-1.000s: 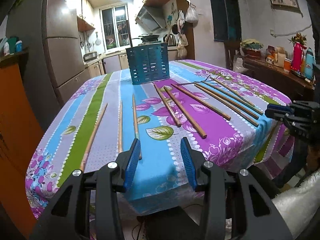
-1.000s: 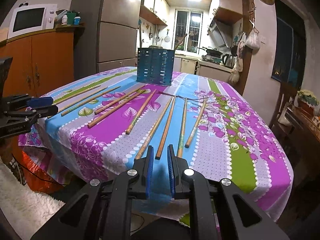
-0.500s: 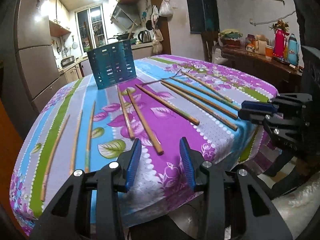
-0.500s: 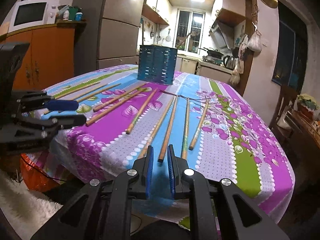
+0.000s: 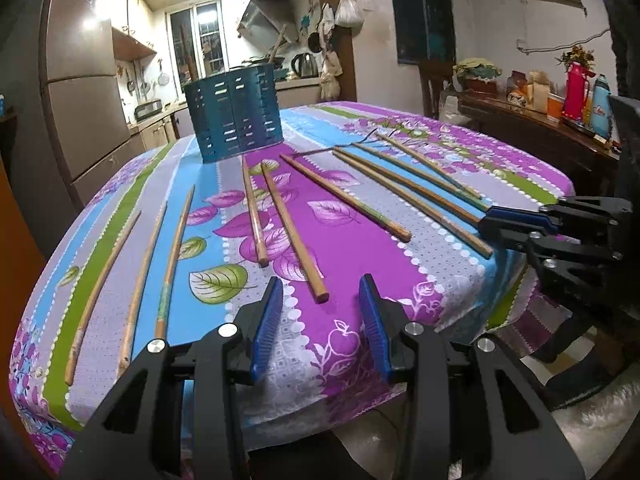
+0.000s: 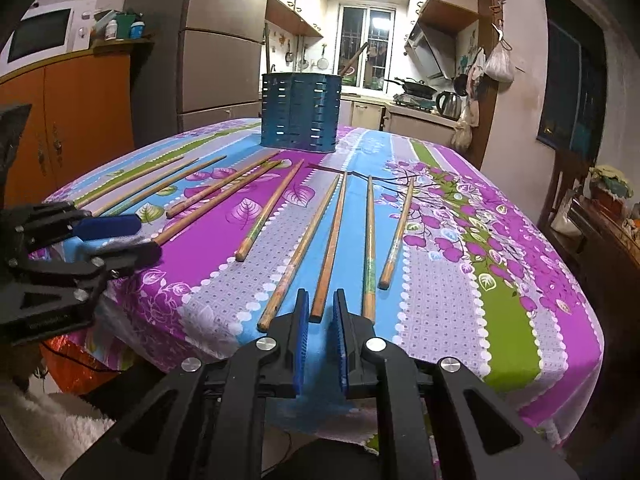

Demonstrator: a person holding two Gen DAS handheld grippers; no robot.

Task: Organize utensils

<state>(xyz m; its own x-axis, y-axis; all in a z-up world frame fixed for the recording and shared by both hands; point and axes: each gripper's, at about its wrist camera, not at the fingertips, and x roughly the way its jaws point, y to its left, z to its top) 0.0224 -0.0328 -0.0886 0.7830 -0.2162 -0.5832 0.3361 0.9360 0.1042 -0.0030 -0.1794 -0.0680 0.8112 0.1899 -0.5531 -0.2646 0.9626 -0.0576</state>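
Several wooden chopsticks lie side by side on the flowered tablecloth (image 5: 360,248). A slotted blue utensil holder (image 5: 236,120) (image 6: 300,112) stands at the table's far end. My left gripper (image 5: 321,280) is open at the near table edge, and the end of one chopstick (image 5: 292,232) lies just ahead of its gap. My right gripper (image 6: 320,296) is closing its jaws onto the near end of another chopstick (image 6: 330,248), which lies between the blue pads. Each gripper shows in the other's view: the right gripper (image 5: 490,224) and the left gripper (image 6: 120,236).
A tall fridge (image 6: 216,60) and an orange cabinet (image 6: 80,120) with a microwave (image 6: 44,36) stand to the left of the table. A dark sideboard (image 5: 540,136) with bottles stands to the right. Kitchen counters lie behind the holder. A white fluffy rug (image 6: 40,420) covers the floor below.
My left gripper has moved right along the table edge, from the left chopsticks to the middle pair. My right gripper's jaws have narrowed around a chopstick end.
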